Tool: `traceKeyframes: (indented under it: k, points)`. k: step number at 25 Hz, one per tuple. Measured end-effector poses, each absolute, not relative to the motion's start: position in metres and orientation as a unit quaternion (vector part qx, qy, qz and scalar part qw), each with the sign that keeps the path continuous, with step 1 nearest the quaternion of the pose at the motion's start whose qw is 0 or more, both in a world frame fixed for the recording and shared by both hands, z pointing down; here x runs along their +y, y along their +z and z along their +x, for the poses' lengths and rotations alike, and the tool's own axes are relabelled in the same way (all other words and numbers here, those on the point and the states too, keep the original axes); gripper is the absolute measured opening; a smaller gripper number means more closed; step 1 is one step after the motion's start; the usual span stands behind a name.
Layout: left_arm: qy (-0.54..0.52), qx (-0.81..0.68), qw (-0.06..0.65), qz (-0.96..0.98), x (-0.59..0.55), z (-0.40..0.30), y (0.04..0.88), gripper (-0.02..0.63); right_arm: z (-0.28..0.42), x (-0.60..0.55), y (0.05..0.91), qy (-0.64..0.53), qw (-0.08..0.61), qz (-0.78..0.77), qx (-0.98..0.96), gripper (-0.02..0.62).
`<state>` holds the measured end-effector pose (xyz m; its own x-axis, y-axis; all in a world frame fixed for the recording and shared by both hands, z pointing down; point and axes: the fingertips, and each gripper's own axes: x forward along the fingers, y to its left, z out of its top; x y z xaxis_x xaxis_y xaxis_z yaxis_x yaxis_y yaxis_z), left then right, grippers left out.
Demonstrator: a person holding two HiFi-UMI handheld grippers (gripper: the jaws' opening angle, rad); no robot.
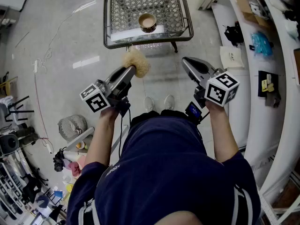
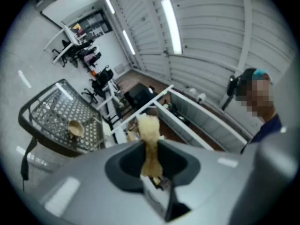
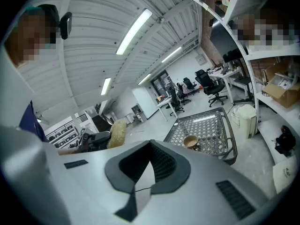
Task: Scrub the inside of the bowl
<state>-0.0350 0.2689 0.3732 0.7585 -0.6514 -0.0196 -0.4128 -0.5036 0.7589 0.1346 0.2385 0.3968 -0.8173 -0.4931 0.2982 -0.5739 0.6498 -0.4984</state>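
Bowl [image 1: 147,22] stands upright on the low table [image 1: 112,36], near the front edge of the top and about in the middle of its width. The outside of the bowl is dark and the inside is pale beige; I cannot tell whether anything lies in it. The table has a dark metal rim and a patterned lattice top, and the bowl is the only thing on it. Both grippers are held in the air on the near side of the table, well apart from the bowl, and they point toward the table. The left gripper [image 1: 132,71] has its jaws closed on a tan, fluffy scrubber [image 1: 137,63], which sticks out past the jaw tips toward the front rim of the table without touching it. In the left gripper view the scrubber [image 2: 149,139] rises from between the jaws of the left gripper [image 2: 151,165], and the bowl [image 2: 75,128] shows far to the left on the table [image 2: 28,118]. The right gripper [image 1: 186,61] is pressed together with nothing between its jaws; in the right gripper view the dark pads of the right gripper [image 3: 143,175] meet in a narrow line. From there the bowl [image 3: 191,141] sits at the near edge of the table [image 3: 233,139], and a white bin [image 3: 247,118] stands on the floor just beside the table, at its right side.
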Motion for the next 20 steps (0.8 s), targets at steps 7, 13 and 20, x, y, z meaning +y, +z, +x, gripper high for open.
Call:
traceKeyframes:
  k: [7,13,20]
  points:
    - [-0.160,-0.316,0.387,0.851,0.268,-0.042,0.366,0.075,0.133,0.240,0.394,0.298,0.065,0.295,-0.906,0.006]
    - [-0.165,-0.329,0.383,0.847,0.264,-0.048,0.365,0.075,0.142,0.235,0.392,0.307,0.049,0.303,-0.901,0.006]
    - [-0.190,-0.341,0.381,0.838,0.255,-0.029,0.362,0.075,0.184,0.233,0.407,0.331,0.038,0.313,-0.889,0.008]
